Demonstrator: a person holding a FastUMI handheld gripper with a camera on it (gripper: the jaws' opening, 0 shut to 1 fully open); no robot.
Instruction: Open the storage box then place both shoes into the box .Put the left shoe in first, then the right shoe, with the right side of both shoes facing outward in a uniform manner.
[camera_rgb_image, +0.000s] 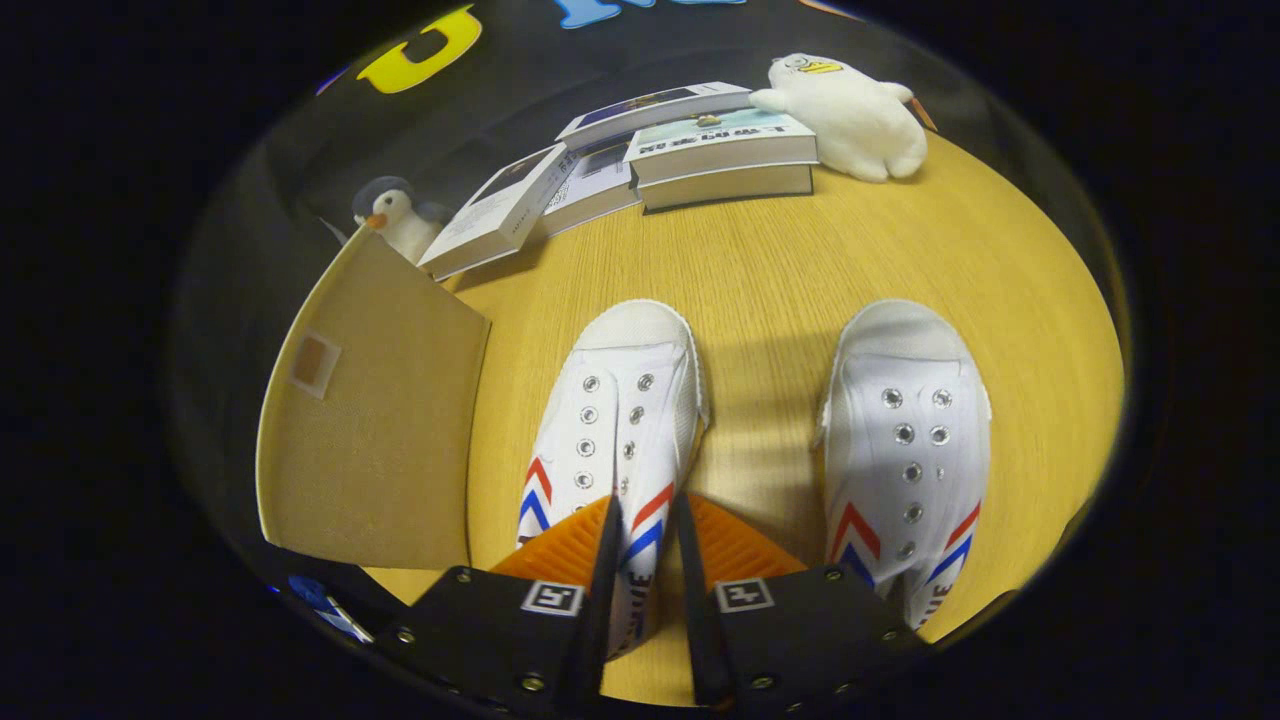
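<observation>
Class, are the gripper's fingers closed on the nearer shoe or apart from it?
Closed on it, apparently: the gripper pinches the side wall of the left-hand shoe between both fingers.

Even overhead light is falling warm on the wooden table (800, 270), which is showing bright and free of glare. Soft shadows are lying beside the 2 white shoes (615, 420). Fisheye distortion is bending the books (700, 150) and rim. Focus is holding sharp centrally, softening outward.
</observation>
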